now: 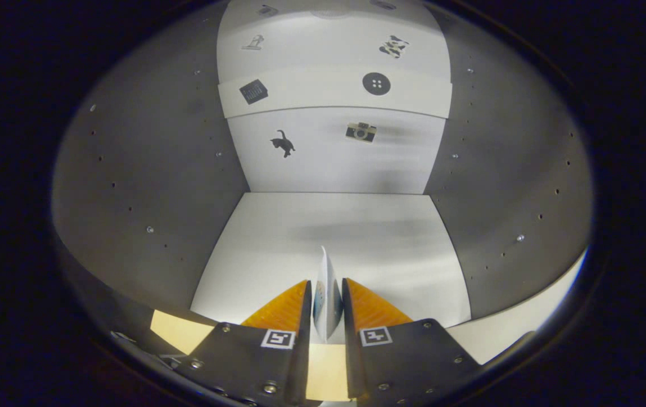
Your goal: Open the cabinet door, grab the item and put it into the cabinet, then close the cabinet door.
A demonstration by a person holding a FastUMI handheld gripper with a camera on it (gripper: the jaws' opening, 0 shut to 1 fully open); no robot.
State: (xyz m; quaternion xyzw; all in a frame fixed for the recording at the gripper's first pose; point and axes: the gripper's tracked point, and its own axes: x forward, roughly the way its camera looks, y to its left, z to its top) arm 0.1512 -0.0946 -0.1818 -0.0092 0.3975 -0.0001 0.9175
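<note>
I look into the open cabinet (147, 186), with dark side walls, a white floor (328, 232) and a white back wall (334, 158). My gripper (327, 294) is at the cabinet's mouth, just above the front of the floor. Both fingers press on a thin flat white item (327, 282) with a bluish print, held upright on its edge. Its pointed top sticks out a little ahead of the fingertips. The cabinet door is out of sight.
Small pictures are stuck on the back wall: a cat (283, 143), a camera (361, 131), a button (376, 83) and a dark square (254, 91). A white shelf edge (334, 93) crosses the back higher up. Both side walls carry rows of small peg holes.
</note>
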